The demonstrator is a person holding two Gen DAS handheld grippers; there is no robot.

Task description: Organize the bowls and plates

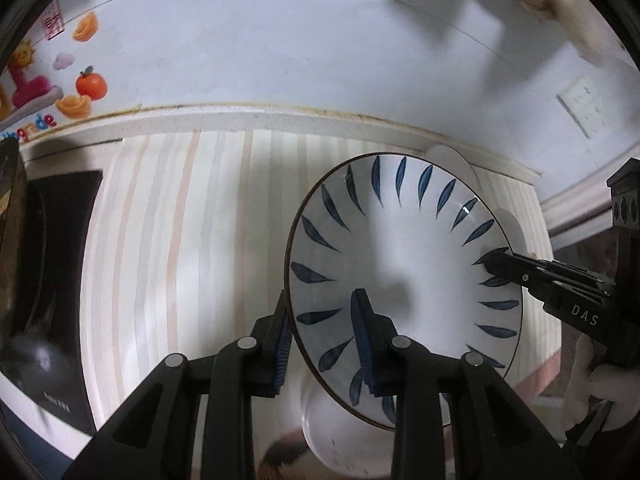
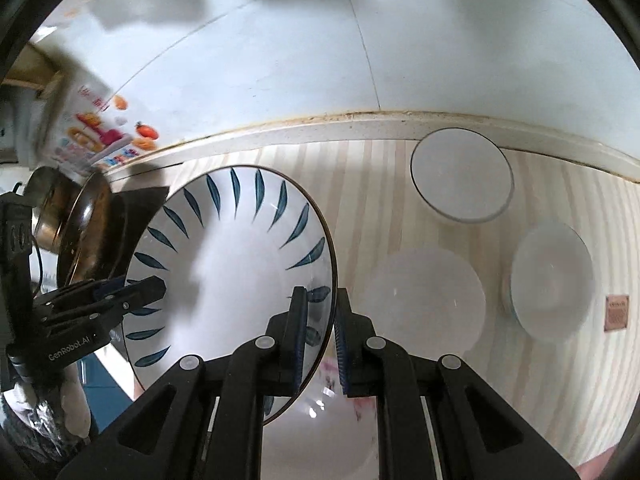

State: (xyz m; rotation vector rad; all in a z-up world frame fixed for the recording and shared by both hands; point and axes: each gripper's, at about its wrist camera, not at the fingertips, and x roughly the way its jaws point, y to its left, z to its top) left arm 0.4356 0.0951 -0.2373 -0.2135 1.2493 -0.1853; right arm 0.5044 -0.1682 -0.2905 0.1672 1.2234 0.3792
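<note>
Pale striped wood covers the tabletop (image 2: 380, 208), which ends at a white wall. We hold one blue-leaf plate (image 1: 404, 276) above it with both tools: our left hand-held gripper (image 1: 326, 344) is clenched on the plate's near-left rim, one pad inside and one outside, and our right hand-held gripper (image 2: 322, 340) is clenched on the opposite rim in the same way. The plate hangs clear of the wood, tilted, with a white bowl (image 2: 320, 436) directly beneath it. Three more pieces sit well apart on the right: a dark-rimmed plate (image 2: 462, 174) near the wall, a plain white plate (image 2: 430, 300), and a glassy bowl (image 2: 552, 284).

We judge the grip to be the weak point. Glazed rims are slick and each hold covers only a thin edge, so if our two hands drift apart or twist unevenly, the plate could slip free and strike the bowl below. A metal pot (image 2: 60, 216) stands close on the left, and swinging that way could clip it.
</note>
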